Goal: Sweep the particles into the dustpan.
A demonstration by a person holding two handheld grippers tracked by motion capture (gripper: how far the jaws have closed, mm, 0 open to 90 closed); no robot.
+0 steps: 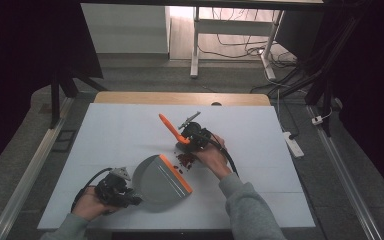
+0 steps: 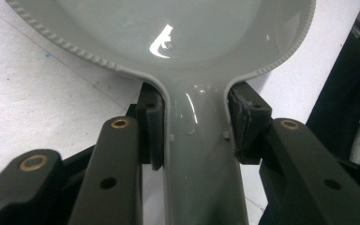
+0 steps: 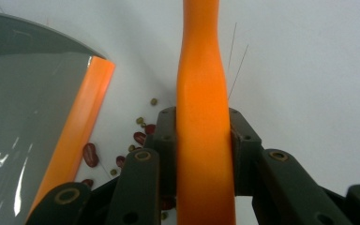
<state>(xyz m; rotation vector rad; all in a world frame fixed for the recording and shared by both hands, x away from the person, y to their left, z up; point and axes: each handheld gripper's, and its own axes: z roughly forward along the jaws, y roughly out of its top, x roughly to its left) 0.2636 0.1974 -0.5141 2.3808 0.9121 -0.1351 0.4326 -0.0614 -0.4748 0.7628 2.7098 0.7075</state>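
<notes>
Beans, red-brown with some small green ones, lay scattered on the white counter just beside the orange lip of the grey dustpan. Left tongs were clamped on the dustpan's handle, pan flat on the counter. Right tongs were clamped on the orange brush handle, held over the beans. Past the counter's far edge stood a white desk frame with cables on the floor.

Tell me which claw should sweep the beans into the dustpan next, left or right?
Right, likely. The right claw is shut on the orange brush handle beside the beans. The left claw clamps the dustpan handle, steadying its orange lip near the pile.
</notes>
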